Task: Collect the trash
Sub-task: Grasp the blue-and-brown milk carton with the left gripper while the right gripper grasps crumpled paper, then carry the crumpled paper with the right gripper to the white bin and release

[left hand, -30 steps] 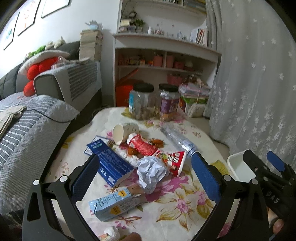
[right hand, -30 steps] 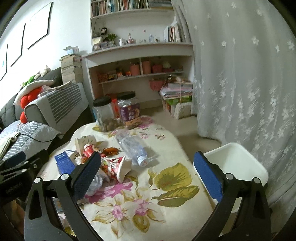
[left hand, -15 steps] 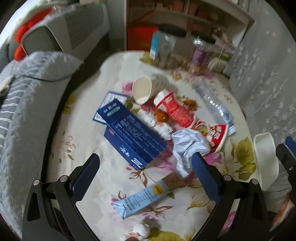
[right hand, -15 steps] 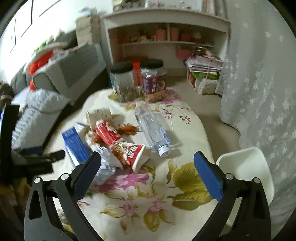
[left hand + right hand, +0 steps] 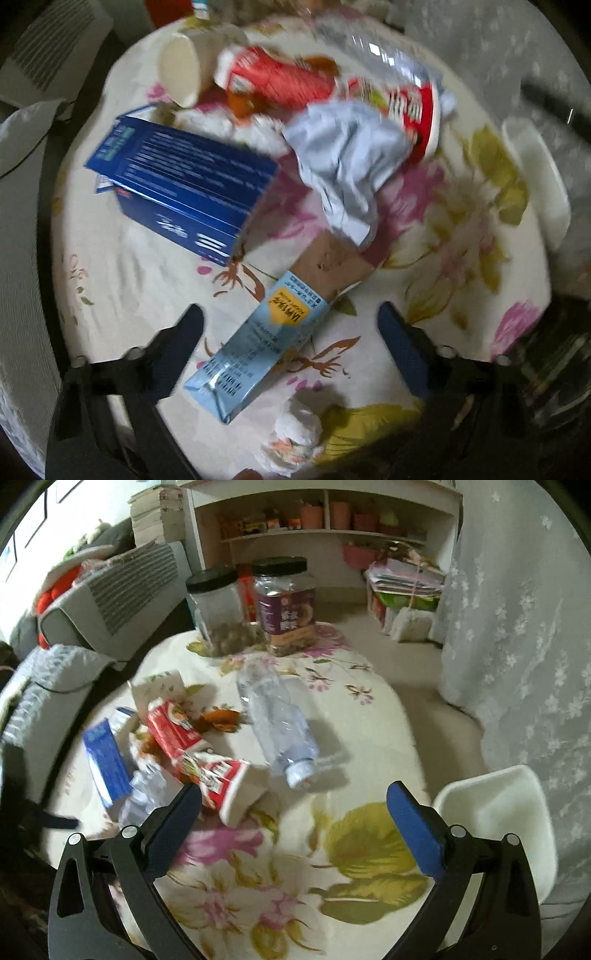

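Trash lies on a floral-clothed table (image 5: 129,295). Seen from straight above, my left gripper (image 5: 290,321) hovers over a light blue drink carton (image 5: 258,343). Its jaws are closing with the carton between them, and the pads stand clear of it. Beyond the carton lie a dark blue box (image 5: 184,184), crumpled grey paper (image 5: 343,166), a paper cup (image 5: 181,70), a red wrapper (image 5: 280,79) and a red-and-white snack bag (image 5: 413,107). My right gripper (image 5: 295,795) is open and empty above the cloth, short of a clear plastic bottle (image 5: 277,720) and the snack bag (image 5: 229,779).
A white bin (image 5: 495,830) stands off the table's right edge, also seen as the bin (image 5: 539,181). A tissue ball (image 5: 295,432) lies near the carton. Two black-lidded jars (image 5: 286,602) stand at the far edge. A sofa (image 5: 110,590) is on the left, a lace curtain (image 5: 517,627) on the right.
The left gripper tipped downward and sank toward the table, ending over the light blue carton with its jaws narrower. The right gripper tilted down and moved closer to the bottle.
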The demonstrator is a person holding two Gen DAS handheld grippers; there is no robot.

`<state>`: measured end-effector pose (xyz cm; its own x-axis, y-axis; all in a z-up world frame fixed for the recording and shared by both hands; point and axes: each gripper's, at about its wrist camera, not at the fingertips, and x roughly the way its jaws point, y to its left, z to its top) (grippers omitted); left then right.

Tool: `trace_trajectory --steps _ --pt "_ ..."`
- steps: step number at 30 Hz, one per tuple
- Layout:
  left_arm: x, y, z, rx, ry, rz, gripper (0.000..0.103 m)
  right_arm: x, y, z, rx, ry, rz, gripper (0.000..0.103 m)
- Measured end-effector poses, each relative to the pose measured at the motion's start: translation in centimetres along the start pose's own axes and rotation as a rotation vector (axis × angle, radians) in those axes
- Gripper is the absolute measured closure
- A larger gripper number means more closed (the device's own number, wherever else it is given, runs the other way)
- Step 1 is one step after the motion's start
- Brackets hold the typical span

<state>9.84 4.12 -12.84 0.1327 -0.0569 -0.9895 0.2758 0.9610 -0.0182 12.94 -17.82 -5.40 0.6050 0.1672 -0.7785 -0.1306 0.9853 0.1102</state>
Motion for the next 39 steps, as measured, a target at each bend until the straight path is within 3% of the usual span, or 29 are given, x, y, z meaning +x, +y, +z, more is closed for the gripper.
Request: trace_trajectory --steps 1,3,6,12,17,21,26,31,33,39 --pt "0.7 -0.2 0.0 0.01 0.018 0.0 0.032 0.3 0.1 0.2 0.005 0.007 0.022 0.007" --pt "1.6 -0.4 -0.1 0.03 0.043 0.005 0.056 1.0 0.9 0.3 -0.012 0.028 0.059 0.007" --pt "1.2 -0.3 -0.7 0.048 0.029 -0.001 0.066 1.6 3.1 0.0 -0.106 0.045 0.076 0.007" --pt "-2.3 2.1 -2.9 0.003 -0.072 -0.034 0.069 2.3 7.7 -1.3 -0.314 0.052 0.162 0.007" --pt "-5.4 5.6 -4.0 -0.123 -0.179 -0.014 0.069 3.3 9.9 -1.4 -0.356 0.068 0.211 0.01" --pt "-6.3 7.1 -4.1 -0.198 -0.231 -0.016 0.069 4.5 11.6 -1.5 -0.372 0.096 0.226 0.023" --pt "-6.3 6.9 -3.8 -0.206 -0.26 -0.01 0.069 6.4 12.8 -1.6 -0.38 0.138 0.224 0.028" --pt "-6.0 6.2 -3.5 -0.2 -0.286 -0.007 0.069 7.5 13.0 -2.0 -0.389 0.185 0.219 0.067" --pt "-6.1 6.2 -3.4 -0.208 -0.3 -0.001 0.069 7.4 12.5 -1.8 -0.368 0.189 0.221 0.074" --pt "-7.0 6.2 -3.0 -0.253 -0.378 0.02 0.069 6.3 11.2 -1.2 -0.321 0.15 0.205 0.074"
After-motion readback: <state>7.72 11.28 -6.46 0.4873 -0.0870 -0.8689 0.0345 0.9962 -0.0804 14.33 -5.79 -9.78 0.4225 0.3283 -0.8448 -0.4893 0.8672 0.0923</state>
